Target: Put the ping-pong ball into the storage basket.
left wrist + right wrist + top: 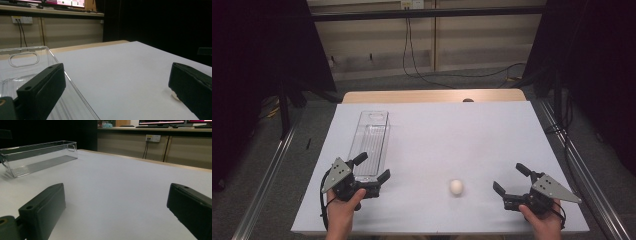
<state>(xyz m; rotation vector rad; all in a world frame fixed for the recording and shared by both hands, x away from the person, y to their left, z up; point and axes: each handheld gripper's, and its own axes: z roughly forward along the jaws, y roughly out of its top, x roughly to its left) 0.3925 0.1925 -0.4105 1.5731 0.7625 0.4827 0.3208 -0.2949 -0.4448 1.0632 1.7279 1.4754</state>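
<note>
We see 2 claws low in the high view. The left claw [373,167] sits at the lower left of the frame, jaws spread wide and holding nothing, its tips at the near end of the clear bin [373,134]. The right claw [509,178] sits at the lower right, also spread wide and empty, resting on the desk [472,130]. The white egg [456,187] lies on the white sheet in the lower middle of the frame, between the 2 claws and nearer the right one, touching neither. In the left gripper view the egg [174,95] peeks out at the lower right behind a black jaw, and the bin [37,62] fills the left side.
</note>
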